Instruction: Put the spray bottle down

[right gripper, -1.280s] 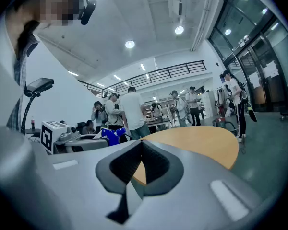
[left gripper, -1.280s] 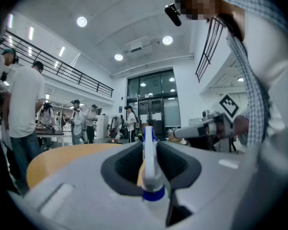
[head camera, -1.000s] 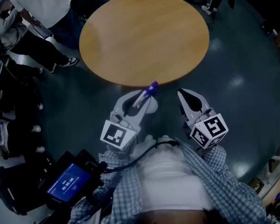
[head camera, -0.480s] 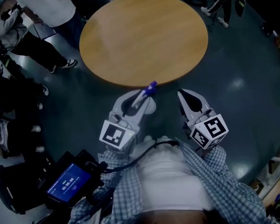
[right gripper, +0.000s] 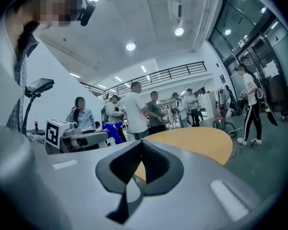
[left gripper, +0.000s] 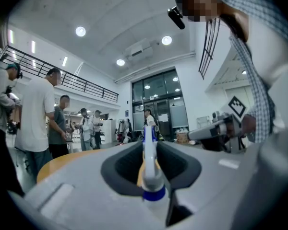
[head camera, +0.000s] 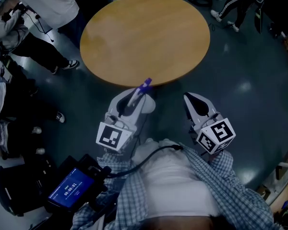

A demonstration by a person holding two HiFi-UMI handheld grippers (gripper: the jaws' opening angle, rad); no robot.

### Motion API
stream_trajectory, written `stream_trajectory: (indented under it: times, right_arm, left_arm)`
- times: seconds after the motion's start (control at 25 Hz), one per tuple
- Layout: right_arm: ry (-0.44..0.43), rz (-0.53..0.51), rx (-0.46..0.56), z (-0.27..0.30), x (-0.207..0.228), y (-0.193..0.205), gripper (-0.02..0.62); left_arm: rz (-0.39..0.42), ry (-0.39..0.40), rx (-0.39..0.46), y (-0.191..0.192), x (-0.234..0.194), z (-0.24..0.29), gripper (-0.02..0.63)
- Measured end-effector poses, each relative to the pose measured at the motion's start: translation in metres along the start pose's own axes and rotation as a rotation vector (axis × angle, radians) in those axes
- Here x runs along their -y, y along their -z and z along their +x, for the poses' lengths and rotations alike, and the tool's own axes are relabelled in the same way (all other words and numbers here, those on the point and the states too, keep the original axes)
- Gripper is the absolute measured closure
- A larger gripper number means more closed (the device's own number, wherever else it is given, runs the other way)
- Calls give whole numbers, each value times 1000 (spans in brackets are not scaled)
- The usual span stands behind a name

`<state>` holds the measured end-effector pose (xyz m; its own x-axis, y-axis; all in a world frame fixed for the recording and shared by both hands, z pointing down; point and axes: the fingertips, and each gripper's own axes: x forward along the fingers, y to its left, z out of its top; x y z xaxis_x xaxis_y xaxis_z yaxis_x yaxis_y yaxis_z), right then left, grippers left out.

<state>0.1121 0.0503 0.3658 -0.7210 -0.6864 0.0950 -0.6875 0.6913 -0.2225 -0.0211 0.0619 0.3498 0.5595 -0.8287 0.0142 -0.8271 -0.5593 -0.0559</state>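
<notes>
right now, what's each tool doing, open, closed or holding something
Left tool: closed on the spray bottle.
Right tool: closed, nothing in it.

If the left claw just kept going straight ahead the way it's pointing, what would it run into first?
Most likely the round table: the spray bottle held in the left claw has its nozzle at the near rim. Height is hard to judge, so it might skim over the tabletop instead.
</notes>
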Motion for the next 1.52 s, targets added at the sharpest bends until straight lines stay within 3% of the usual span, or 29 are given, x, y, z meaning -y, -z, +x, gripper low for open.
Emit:
stream_trajectory:
  times: [0.4,0.56,0.68,0.96,1.28,1.52]
  right_arm:
    - [38,29,-8,2,22,8,592]
    - [39,28,-16,35,33,6,593]
    - [48,21,-19,63,46,2,593]
    - [50,8,-12,74,51,-7,592]
    - [96,23,-33,204,109,-30,592]
    - [79,30,-59,222,130,-31,592]
  left_arm:
    - [24,-30,15,-6,-26,23,517]
    - [18,-41,-1,-3,-57,42,517]
    - [23,-15,9,3,-76,55,517]
    - [42,40,5,0,-65,66,517]
    - [25,94,-29,14,-179,154,517]
    - [38,86,-35,15,-194,184,517]
